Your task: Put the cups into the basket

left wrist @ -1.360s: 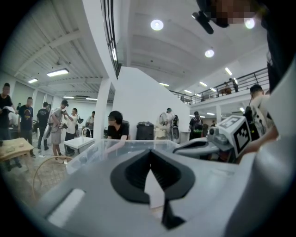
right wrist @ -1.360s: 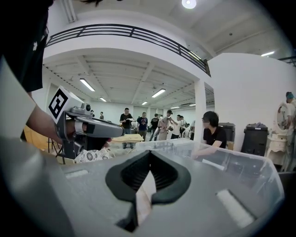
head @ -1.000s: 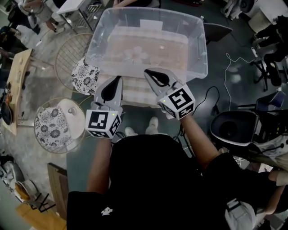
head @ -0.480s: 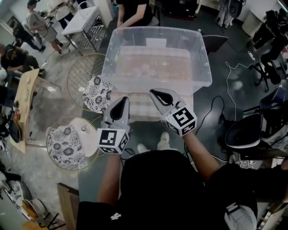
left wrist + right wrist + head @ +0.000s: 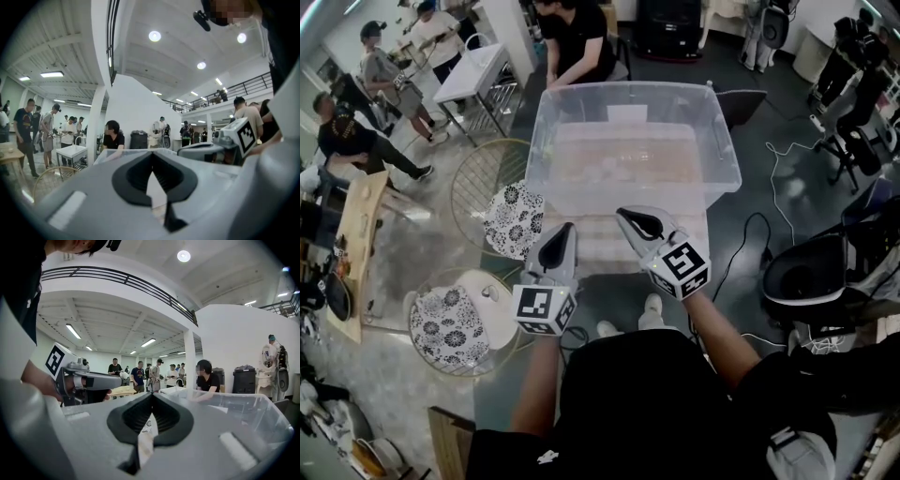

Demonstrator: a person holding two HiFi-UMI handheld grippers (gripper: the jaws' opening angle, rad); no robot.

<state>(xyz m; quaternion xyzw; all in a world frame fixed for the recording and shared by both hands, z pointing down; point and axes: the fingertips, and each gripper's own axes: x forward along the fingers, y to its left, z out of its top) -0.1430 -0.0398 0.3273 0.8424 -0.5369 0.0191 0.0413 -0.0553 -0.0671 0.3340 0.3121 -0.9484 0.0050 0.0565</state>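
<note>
Pale, translucent cups (image 5: 602, 171) sit clustered inside a clear plastic bin (image 5: 722, 150); their count and pose are too blurred to tell. Two round wire baskets lined with floral cloth lie left of the bin: upper basket (image 5: 478, 183) just beside it, lower basket (image 5: 492, 323) farther off.

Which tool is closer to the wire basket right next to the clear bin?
Left. The left tool is just right of the basket, by its floral cloth; the right tool is farther right, at the front wall of the bin.
</note>
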